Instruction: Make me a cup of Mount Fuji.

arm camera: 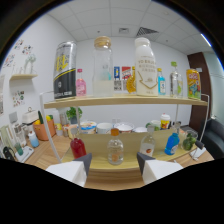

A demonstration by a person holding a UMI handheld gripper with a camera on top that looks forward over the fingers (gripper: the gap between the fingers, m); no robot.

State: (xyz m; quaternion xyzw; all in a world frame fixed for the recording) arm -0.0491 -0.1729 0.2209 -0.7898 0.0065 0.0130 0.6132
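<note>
Inspection of the gripper view finds the white two-finger gripper [114, 167] held low before a wooden two-tier shelf [125, 101], its fingers apart with nothing between them. Which container serves the "Mount Fuji" drink cannot be told; no label is legible. Nearest candidate, in my judgement, is the small clear round bottle with the orange cap [115, 148], standing upright on the lower wooden counter [100, 145] just ahead of the fingers at twelve o'clock. At ten o'clock from the fingers stands a bottle of red liquid [77, 146]; at one o'clock a clear bottle with a white label [147, 144]; farther toward two o'clock a blue bottle [171, 143]. The upper tier carries a tall black and yellow can [65, 70], a tall clear glass jar with a cork lid [103, 67] and a large white bottle [145, 67], all well beyond reach at present. Handling assessment: the orange-capped bottle looks rigid, smooth-walled and partly filled, so likely moderately weighty, slippery, and breakable if glass. Recommended hold is across the widest part of the body, below the shoulder, fingers level, keeping it upright.
</note>
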